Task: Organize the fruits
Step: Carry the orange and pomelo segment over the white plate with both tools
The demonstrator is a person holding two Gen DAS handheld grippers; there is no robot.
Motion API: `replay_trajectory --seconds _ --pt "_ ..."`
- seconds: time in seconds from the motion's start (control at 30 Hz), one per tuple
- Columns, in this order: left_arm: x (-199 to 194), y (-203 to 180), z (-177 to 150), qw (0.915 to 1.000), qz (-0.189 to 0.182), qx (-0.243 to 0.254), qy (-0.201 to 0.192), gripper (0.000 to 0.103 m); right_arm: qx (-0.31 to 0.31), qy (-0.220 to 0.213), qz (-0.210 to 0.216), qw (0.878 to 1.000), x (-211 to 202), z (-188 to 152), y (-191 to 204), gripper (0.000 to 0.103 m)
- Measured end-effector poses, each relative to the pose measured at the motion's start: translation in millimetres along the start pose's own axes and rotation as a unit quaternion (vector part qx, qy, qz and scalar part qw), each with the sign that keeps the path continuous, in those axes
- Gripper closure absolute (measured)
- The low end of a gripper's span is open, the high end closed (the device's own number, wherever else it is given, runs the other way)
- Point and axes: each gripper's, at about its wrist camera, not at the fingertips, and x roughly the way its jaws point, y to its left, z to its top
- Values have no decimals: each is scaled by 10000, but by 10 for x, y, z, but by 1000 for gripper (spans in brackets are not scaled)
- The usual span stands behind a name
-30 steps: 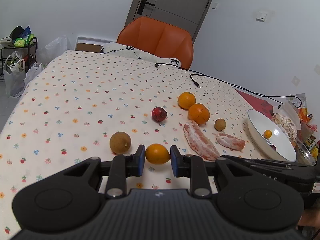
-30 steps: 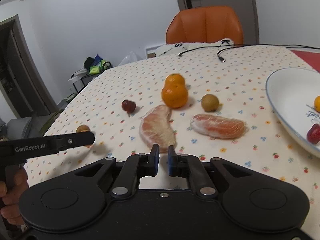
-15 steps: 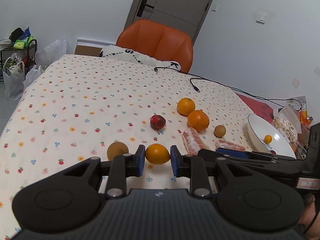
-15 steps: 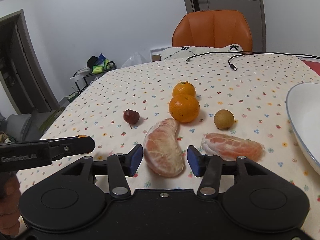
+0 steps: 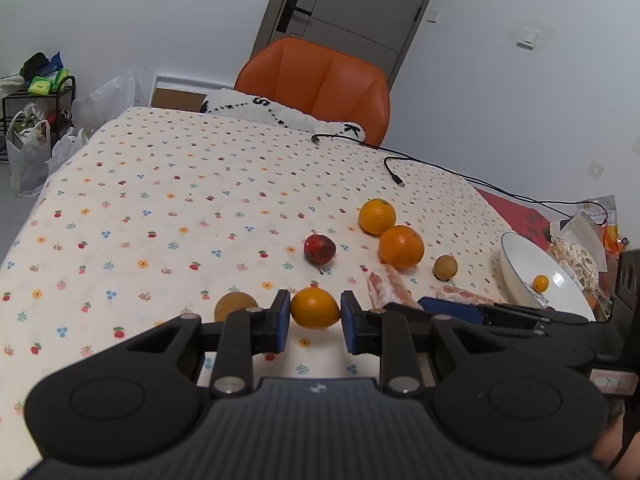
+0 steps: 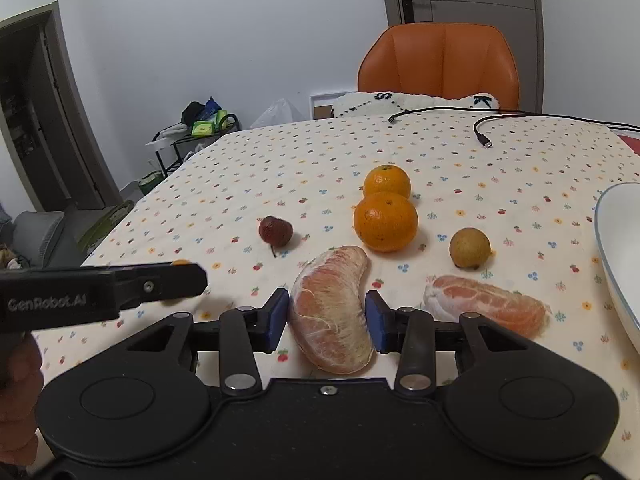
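Left gripper [image 5: 313, 314] jaws narrow, holding small orange fruit [image 5: 315, 307] for carry to bowl [image 5: 520, 276]. Right gripper [image 6: 327, 318] jaws wide around pomelo segment [image 6: 334, 308], not yet squeezing.

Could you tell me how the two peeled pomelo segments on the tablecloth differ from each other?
The left segment is curved and points away from the camera, while the right segment lies crosswise. The left segment sits between the fingers of the open right gripper; the right segment lies free beside it, nearer the white bowl. The left segment looks paler with more white pith; the right shows more orange-pink flesh. Both are peeled and rest on the tablecloth.
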Motion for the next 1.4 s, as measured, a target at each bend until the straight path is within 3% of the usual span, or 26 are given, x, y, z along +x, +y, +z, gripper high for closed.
replay_trajectory --seconds 0.63,1.4 --pt "-118 -417 16 9992 -252 297 -117 78 272 -478 -46 9985 -568 -105 -203 65" --pt "-130 -1188 27 9936 -743 818 -226 78 588 -1021 -569 9914 -1215 -201 -671 65"
